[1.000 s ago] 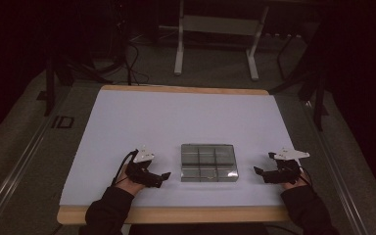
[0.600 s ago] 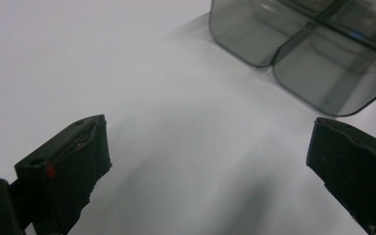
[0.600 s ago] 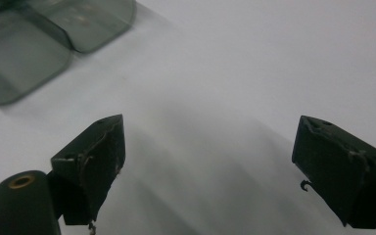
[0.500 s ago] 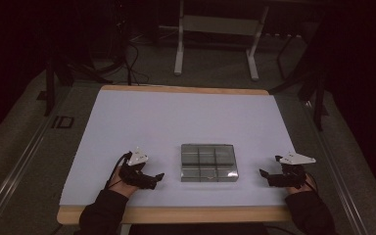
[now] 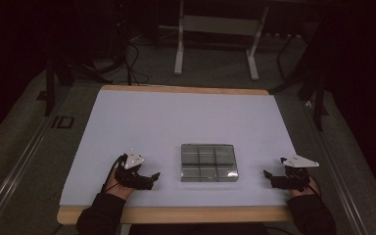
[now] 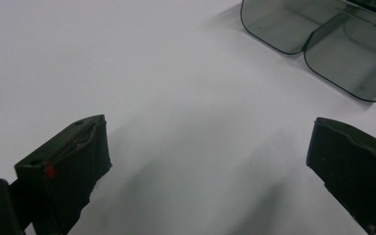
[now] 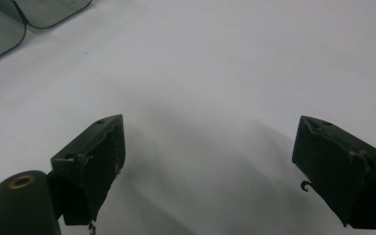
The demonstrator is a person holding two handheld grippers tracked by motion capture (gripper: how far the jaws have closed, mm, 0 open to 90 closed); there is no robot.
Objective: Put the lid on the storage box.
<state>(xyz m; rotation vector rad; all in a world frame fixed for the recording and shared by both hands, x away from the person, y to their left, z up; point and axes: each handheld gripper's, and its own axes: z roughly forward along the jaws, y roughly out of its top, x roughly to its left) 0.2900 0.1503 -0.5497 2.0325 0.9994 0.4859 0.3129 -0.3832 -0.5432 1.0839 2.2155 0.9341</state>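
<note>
I read the clear divided tray [image 5: 209,162] as light, rigid and slick — likely brittle plastic — so I'd pinch a side wall at its rim. It's smoky-transparent, six compartments, lying flat on the table [image 5: 186,117] between my left gripper [image 5: 149,177] and right gripper [image 5: 270,176], both spread wide and empty.

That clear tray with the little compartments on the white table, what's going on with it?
A person sits at the white table with a two-jaw gripper in each hand. The clear tray, divided into six compartments, lies between them with nothing visible in it. The left gripper and the right gripper both rest low over the table on either side of the tray, jaws open, holding nothing and not touching it.
</note>
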